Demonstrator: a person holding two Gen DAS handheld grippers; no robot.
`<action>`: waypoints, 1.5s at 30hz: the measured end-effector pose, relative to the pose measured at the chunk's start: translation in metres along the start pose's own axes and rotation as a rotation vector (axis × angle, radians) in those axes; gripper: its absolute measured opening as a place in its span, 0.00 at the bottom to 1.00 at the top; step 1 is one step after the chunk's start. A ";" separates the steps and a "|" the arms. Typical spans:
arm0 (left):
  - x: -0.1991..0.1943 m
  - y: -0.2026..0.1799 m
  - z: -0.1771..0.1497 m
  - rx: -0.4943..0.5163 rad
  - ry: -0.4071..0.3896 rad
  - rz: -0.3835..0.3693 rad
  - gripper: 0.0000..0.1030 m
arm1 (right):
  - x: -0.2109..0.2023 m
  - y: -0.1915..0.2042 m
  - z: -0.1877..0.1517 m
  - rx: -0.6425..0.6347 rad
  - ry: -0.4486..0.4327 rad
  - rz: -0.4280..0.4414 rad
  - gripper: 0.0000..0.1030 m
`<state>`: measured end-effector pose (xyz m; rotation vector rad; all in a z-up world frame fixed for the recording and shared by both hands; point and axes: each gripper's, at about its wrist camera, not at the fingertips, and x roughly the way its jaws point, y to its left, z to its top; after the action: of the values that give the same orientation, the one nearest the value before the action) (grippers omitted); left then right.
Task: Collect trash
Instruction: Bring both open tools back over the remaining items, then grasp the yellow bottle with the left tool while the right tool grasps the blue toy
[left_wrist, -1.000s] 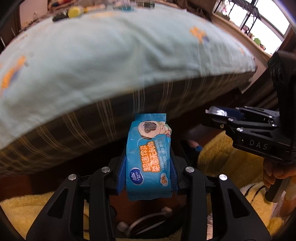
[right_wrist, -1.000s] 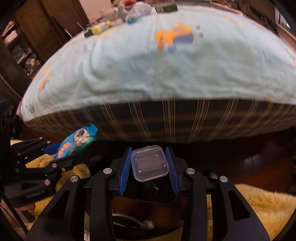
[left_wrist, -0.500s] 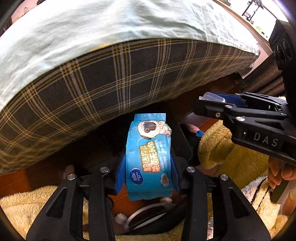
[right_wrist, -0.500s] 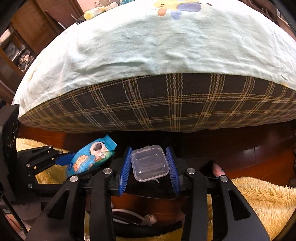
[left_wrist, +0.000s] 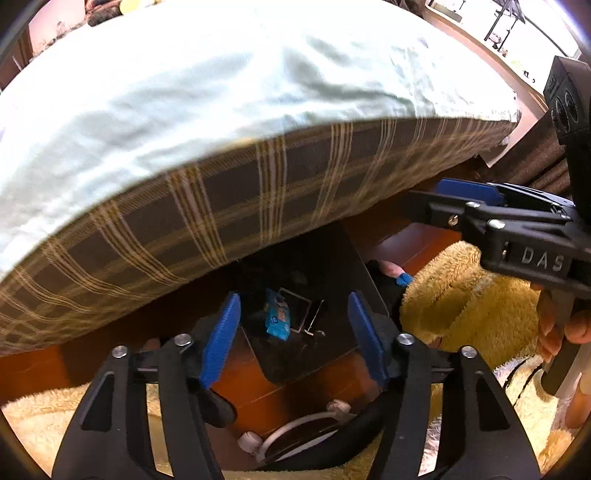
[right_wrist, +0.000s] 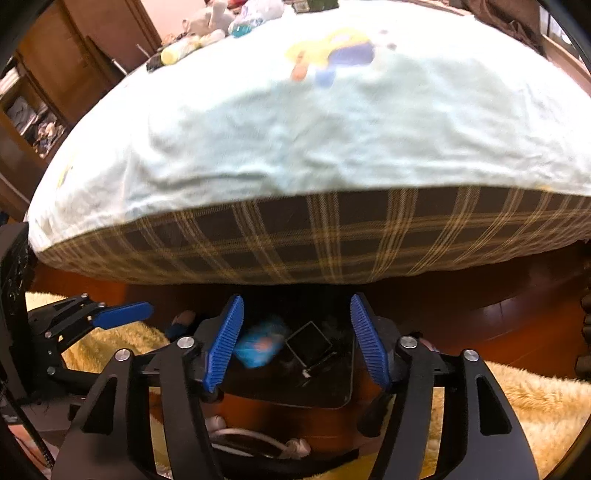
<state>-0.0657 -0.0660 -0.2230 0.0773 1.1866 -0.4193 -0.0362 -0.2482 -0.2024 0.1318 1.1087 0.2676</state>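
Two wrist views steeply down, close above one shared dark bin (left_wrist: 317, 258)

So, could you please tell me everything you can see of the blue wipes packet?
The blue wipes packet is a small, soft, glossy plastic pouch, light blue with orange print and a white logo at its near end. It lies inside the dark bin beside the bed, tilted, and next to a clear square plastic case whose edge it appears to touch. No gripper holds it; it shows between the opening fingers of both. The right wrist view blurs it.
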 end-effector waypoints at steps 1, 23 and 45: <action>-0.004 0.001 0.001 0.000 -0.010 0.003 0.61 | -0.005 -0.002 0.002 0.001 -0.012 -0.004 0.66; -0.115 0.067 0.084 -0.057 -0.297 0.161 0.83 | -0.079 0.019 0.111 -0.089 -0.352 -0.018 0.81; -0.051 0.146 0.186 -0.094 -0.240 0.168 0.61 | 0.037 0.051 0.200 -0.131 -0.217 0.052 0.45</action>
<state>0.1346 0.0311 -0.1292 0.0435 0.9535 -0.2176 0.1509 -0.1836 -0.1340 0.0707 0.8710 0.3630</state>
